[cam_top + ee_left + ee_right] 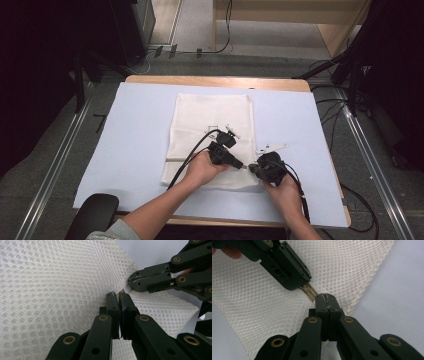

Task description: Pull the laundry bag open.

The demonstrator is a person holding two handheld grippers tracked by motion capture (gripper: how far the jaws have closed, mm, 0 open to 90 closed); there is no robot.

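A white mesh bag (212, 120) lies flat on the pale sheet, and both grippers meet at its near right corner. My left gripper (242, 165) is shut on a small tan zipper pull (310, 292) at the bag's edge. In the left gripper view its jaws (117, 294) stand pressed together over the mesh (50, 290). Just right of it, my right gripper (252, 169) is shut on the bag's edge, its tips (325, 296) pinching the mesh (349, 265) a finger's width from the zipper pull. The two grippers' tips nearly touch.
A pale blue sheet (140, 130) covers most of the wooden table (215, 80). A black padded armrest (92, 215) sits at the near left corner. Cables (360, 200) trail on the floor to the right, and metal rails (55, 170) flank the table.
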